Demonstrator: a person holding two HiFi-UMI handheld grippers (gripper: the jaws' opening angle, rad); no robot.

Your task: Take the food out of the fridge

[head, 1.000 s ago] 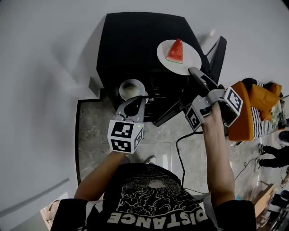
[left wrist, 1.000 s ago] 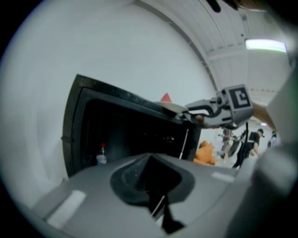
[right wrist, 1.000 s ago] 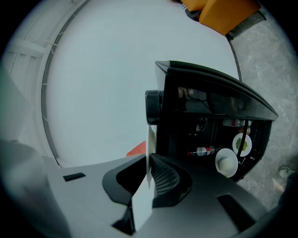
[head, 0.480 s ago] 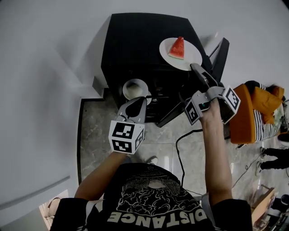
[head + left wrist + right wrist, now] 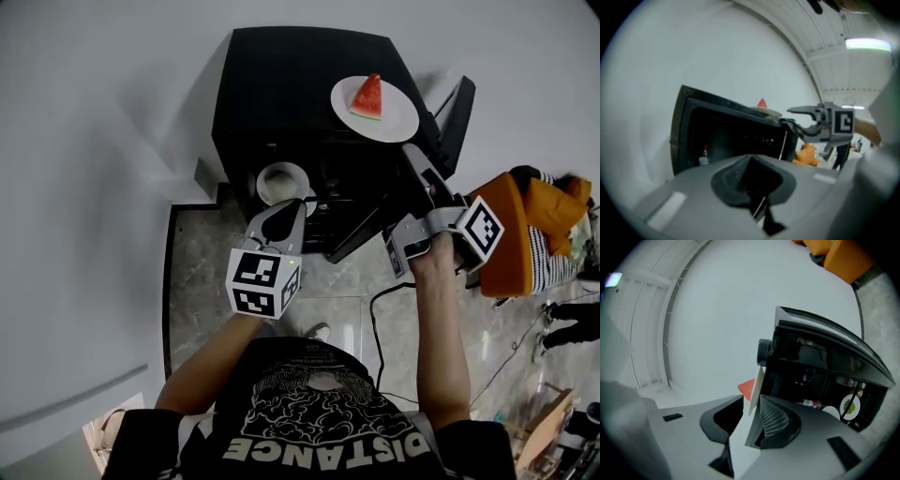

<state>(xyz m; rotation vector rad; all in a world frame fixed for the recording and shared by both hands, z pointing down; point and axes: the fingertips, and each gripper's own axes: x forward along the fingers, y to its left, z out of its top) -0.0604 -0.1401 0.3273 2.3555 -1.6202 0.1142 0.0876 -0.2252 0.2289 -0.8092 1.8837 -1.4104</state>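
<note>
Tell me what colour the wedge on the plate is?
Red wedge, on a white plate; the head view shows it best.

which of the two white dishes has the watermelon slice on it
The plate on top of the black fridge, carrying the red watermelon slice. The other dish sits lower, at the fridge's open front, with no watermelon.

Left tool [image 5: 286,208] held out in front, jaws together, nothing in them; left forearm [image 5: 202,361] angled inward. Right tool [image 5: 413,153] reaches further out on a straight right arm [image 5: 441,337]. Its jaws have just been opening and stand apart, plate [image 5: 401,127] rim in the gap, pads off it.
</note>
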